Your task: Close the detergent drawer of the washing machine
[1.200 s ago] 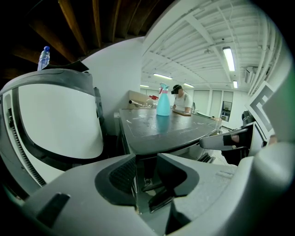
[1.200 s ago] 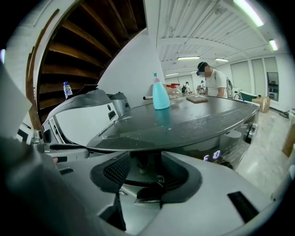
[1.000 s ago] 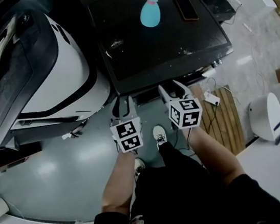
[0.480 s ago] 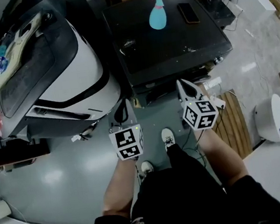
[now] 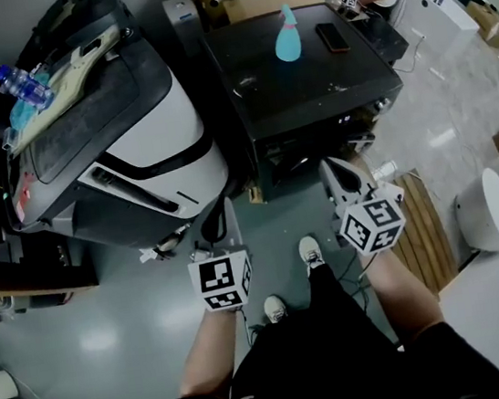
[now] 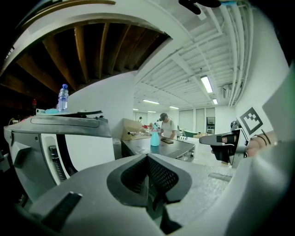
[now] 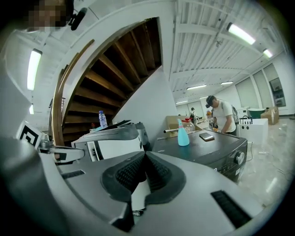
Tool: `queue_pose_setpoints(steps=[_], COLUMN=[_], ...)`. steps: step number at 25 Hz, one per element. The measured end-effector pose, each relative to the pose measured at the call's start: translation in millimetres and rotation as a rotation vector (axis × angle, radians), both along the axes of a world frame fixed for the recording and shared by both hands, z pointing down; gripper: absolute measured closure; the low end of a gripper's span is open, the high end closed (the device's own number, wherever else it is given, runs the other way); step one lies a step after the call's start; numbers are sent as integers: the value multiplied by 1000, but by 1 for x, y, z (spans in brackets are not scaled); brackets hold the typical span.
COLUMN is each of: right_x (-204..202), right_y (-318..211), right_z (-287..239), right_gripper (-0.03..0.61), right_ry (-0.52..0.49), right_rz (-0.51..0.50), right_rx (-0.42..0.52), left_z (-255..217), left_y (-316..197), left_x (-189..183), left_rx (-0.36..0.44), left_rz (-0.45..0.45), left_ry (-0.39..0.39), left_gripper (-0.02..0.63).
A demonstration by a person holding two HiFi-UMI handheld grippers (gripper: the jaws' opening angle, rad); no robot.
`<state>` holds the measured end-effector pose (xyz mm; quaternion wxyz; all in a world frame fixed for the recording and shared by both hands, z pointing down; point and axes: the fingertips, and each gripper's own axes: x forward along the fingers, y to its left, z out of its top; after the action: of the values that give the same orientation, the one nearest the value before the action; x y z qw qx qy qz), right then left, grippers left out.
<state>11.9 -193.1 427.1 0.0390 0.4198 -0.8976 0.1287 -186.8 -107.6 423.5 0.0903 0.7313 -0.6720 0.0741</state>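
**Approach phase, no contact yet**

Both claws are running empty. The left claw (image 6: pixel 148 159) and right claw (image 7: pixel 144 156) are pinched fully together with nothing between them. The washer (image 5: pixel 308 93) is sitting ahead of both, well apart. Its drawer isn't resolving in any view. Likely next: closing in, locating the drawer face, pushing it flush.

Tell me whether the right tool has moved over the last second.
Yes. In the head view the right tool has drawn back from the dark washing machine's front edge, toward the person.
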Motion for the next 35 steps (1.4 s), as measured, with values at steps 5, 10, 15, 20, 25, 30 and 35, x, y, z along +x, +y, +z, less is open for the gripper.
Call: queue_pose_setpoints(steps=[5,10,15,20,25,30,35], right_x=[-12,-20,-12,10,42,85,139], right_y=[54,97,124,135,144,163,187], right_z=[-15,-20,-21,-22,-27,-27,-31], right_gripper=[580,580,580,580,580,580,580], right_ry=[12,25,60,58,61,64,55], right_rz=[-12,-9,-12,-13,-37,-97,-140], right_rx=[49,45,47,49,47,57,75], left_z=[-19,-13,1,12,9,2,2], left_y=[51,84,106,117,123,133,157], left_x=[-17,-24,-15,14,66,135,213], left_rx=[28,12,-19,-46,-53,-23,-24], left_rz=[19,51,85,126,176,201,226], left_ry=[5,10,21,25,35,47,58], left_gripper=[611,611,611,611,611,611,611])
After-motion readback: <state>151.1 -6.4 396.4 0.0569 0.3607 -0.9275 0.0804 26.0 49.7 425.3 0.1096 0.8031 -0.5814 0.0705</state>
